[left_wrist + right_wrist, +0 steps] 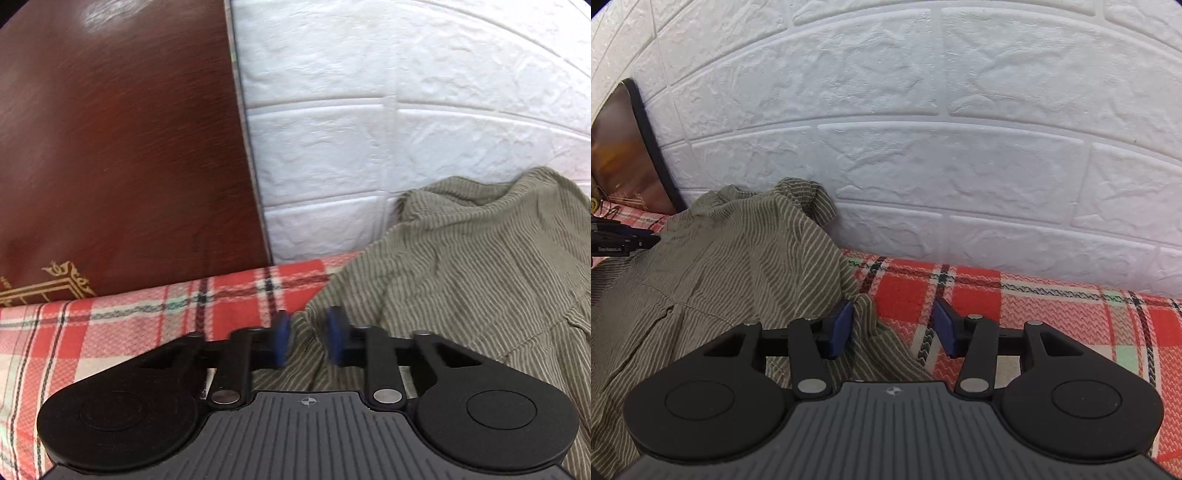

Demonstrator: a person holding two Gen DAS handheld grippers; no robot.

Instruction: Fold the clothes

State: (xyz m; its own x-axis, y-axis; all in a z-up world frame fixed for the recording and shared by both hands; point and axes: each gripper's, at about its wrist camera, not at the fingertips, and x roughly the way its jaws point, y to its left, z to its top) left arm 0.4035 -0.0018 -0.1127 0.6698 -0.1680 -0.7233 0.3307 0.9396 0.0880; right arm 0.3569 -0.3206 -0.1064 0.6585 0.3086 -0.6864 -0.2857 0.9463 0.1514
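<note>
We see a white embossed brick wall [923, 129], a glossy brown headboard [110, 147], a red plaid bed cover [1052, 314]. A rumpled, olive, striped shirt [738, 266] lies on it. Our left fingers [308, 338] are parted narrowly, shirt edge between them; whether they pinch it, we cannot tell. Our right fingers [894, 328] are released, shirt corner touching one pad.

A home bedroom — plaid bedsheet [1052, 314], dark wooden headboard [110, 147], white brick-pattern wall panel [923, 129].
</note>
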